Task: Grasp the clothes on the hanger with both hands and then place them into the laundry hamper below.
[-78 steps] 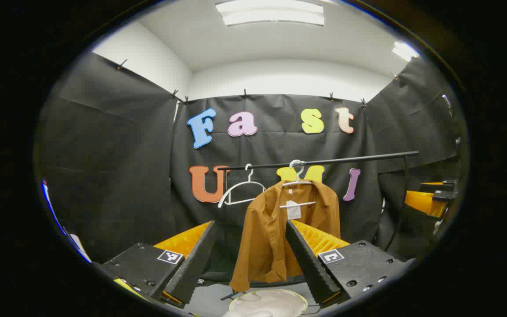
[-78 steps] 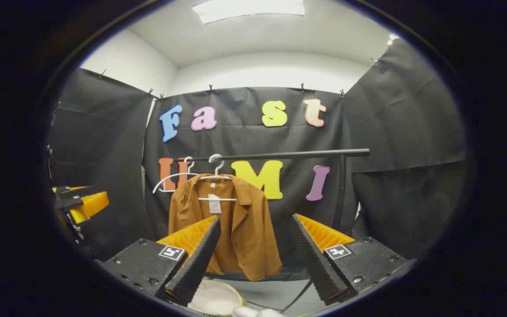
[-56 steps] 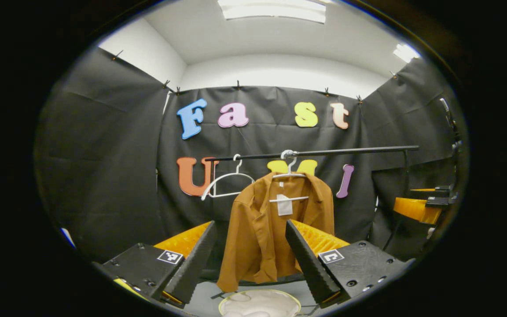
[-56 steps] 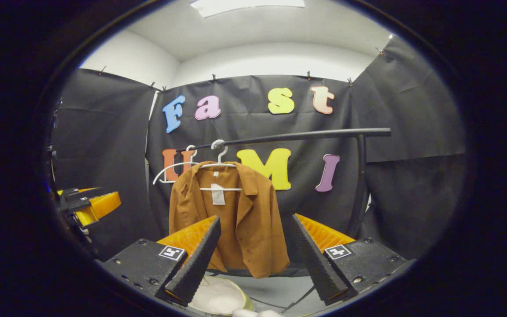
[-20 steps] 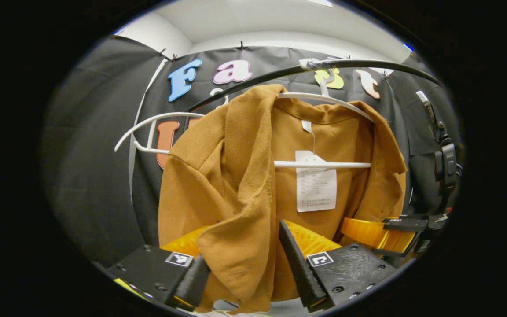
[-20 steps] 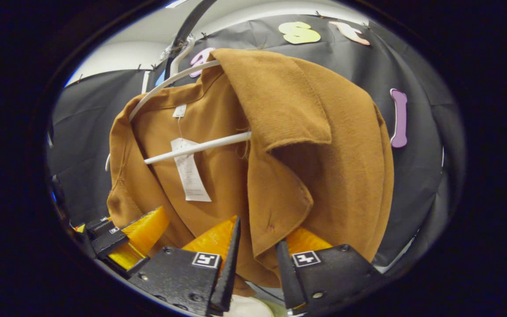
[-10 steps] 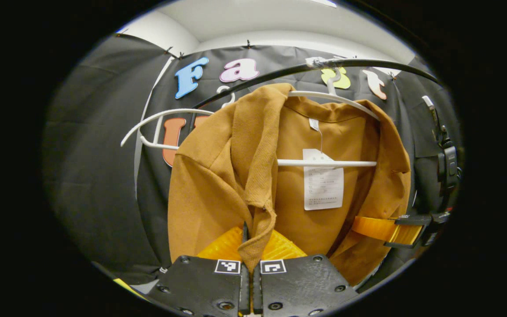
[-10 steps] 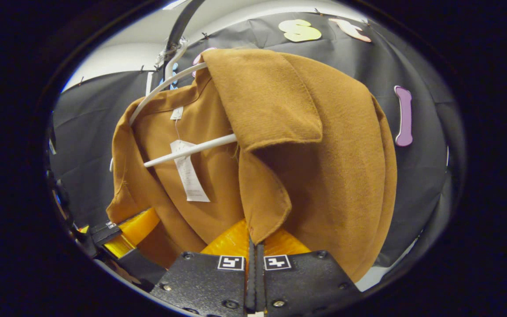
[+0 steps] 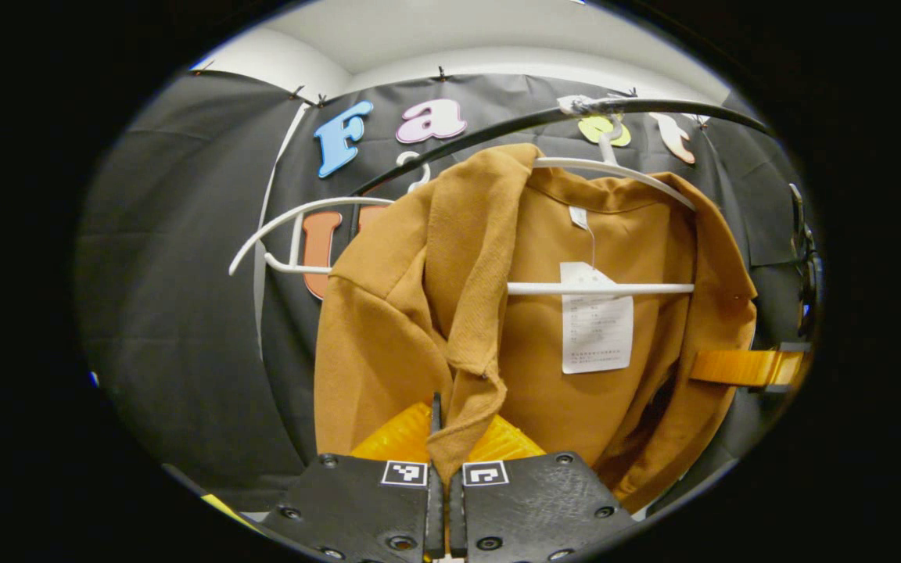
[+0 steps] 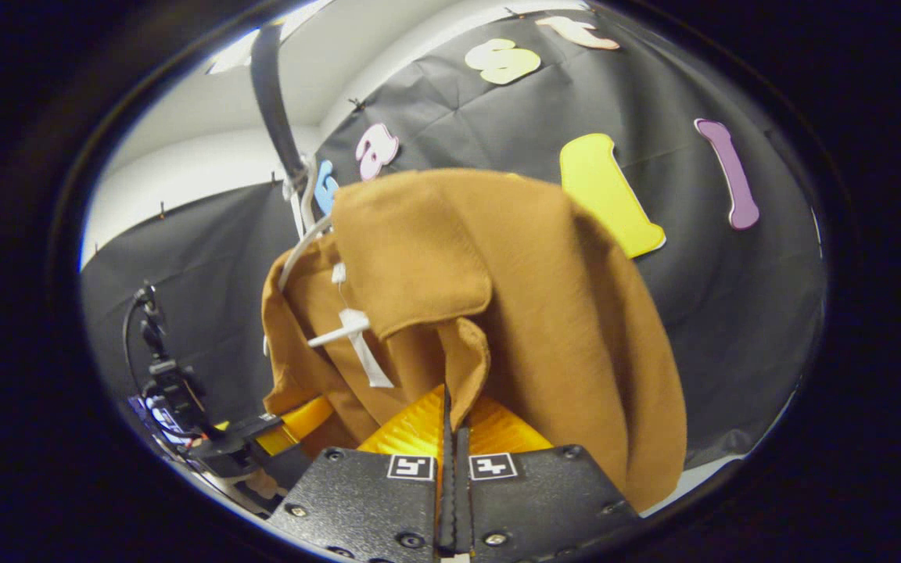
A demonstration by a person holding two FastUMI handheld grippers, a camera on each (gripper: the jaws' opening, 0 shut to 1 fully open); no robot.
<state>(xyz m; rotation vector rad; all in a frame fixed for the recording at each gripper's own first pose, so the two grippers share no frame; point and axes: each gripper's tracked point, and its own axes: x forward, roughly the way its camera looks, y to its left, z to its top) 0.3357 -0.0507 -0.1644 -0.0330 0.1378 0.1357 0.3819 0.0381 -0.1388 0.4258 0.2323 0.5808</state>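
Observation:
A brown jacket (image 9: 544,328) hangs on a white hanger (image 9: 615,168) hooked over a black rail (image 9: 497,129). My left gripper (image 9: 443,457) is shut on the jacket's left front lapel edge. In the right gripper view the same jacket (image 10: 544,313) hangs from the hanger (image 10: 302,242), and my right gripper (image 10: 450,438) is shut on the other lapel's lower edge. The right gripper (image 9: 748,367) shows at the far right of the left gripper view, and the left gripper (image 10: 263,438) at the lower left of the right gripper view. A paper tag (image 9: 596,317) dangles inside the collar.
A second, bare white hanger (image 9: 294,234) hangs on the rail to the left of the jacket. Black cloth walls close in the booth behind and at both sides. A device on a cable (image 10: 161,367) stands at the left of the right gripper view.
Both grippers came up to the jacket and closed on its two lapels. In the last half second the right gripper swung, drawing its lapel out and turning the jacket on the rail.

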